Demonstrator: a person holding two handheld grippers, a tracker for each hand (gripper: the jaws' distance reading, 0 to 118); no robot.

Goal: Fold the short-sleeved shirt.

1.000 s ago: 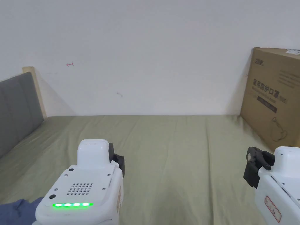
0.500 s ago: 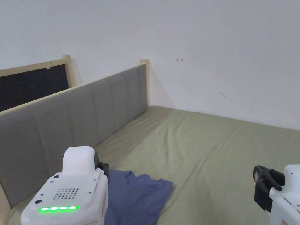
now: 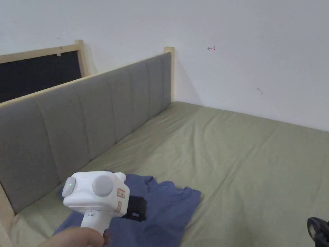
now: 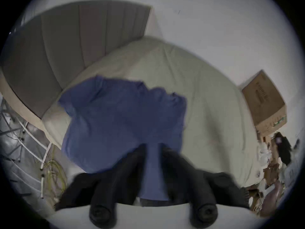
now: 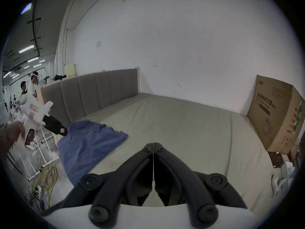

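The blue short-sleeved shirt (image 3: 160,209) lies rumpled, soft and creased, at the bed's (image 3: 244,154) near corner beside the grey padded headboard (image 3: 96,115); the left gripper (image 4: 152,147) hangs over it, jaws slightly apart with blue cloth showing between them; the right gripper (image 5: 153,143) is over the olive sheet, jaws pressed together, holding nothing.

— What's on the bed (image 3: 244,160)?

— A blue short-sleeved shirt (image 3: 164,212), rumpled, lying at the bed's near left corner, close along the grey padded headboard (image 3: 80,122). The rest of the green sheet is bare and creased.

— And the left hand-held gripper (image 3: 136,209)?

— White body, dark jaws, held over the shirt by a hand (image 3: 75,237) at the bottom edge. From here I can't tell how the jaws stand.

— The other one?

— Just a dark bit of the right hand-held gripper (image 3: 318,232) at the bottom right, over the bed's near edge, well apart from the shirt.
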